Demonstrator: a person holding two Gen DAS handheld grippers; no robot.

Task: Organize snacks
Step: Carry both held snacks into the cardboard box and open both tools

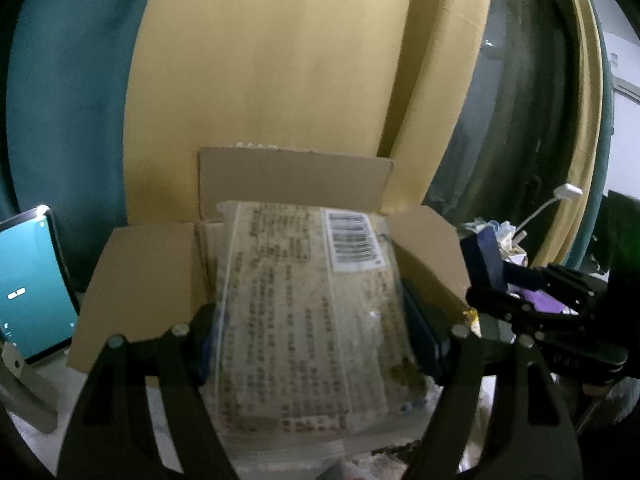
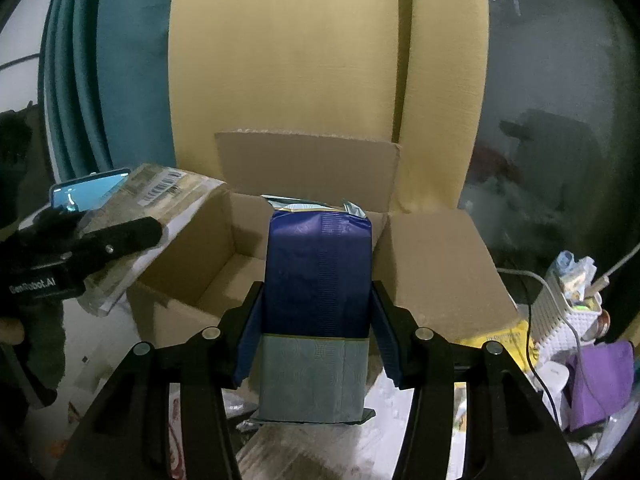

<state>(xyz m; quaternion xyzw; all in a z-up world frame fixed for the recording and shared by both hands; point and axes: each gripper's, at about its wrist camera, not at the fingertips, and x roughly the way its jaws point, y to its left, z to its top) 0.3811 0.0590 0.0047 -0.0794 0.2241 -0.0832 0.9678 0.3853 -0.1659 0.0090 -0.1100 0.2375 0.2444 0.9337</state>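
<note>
My left gripper (image 1: 316, 344) is shut on a clear snack pack (image 1: 312, 312) with printed text and a barcode label, held over the open cardboard box (image 1: 140, 280). My right gripper (image 2: 316, 336) is shut on a dark blue snack bag (image 2: 318, 280) with a grey lower band, held above the same box (image 2: 432, 264). In the right wrist view the left gripper (image 2: 120, 240) and its pack (image 2: 160, 196) show at the box's left flap. In the left wrist view the right gripper (image 1: 532, 300) and the blue bag (image 1: 486, 256) show at the right.
A large tan cardboard sheet (image 2: 288, 60) and teal curtain (image 2: 120, 60) stand behind the box. A lit phone (image 1: 28, 288) stands at left. At right lie a white basket (image 2: 560, 312), cables, a yellow packet (image 2: 504, 340) and a purple pack (image 2: 600, 380). Loose packets lie below the grippers.
</note>
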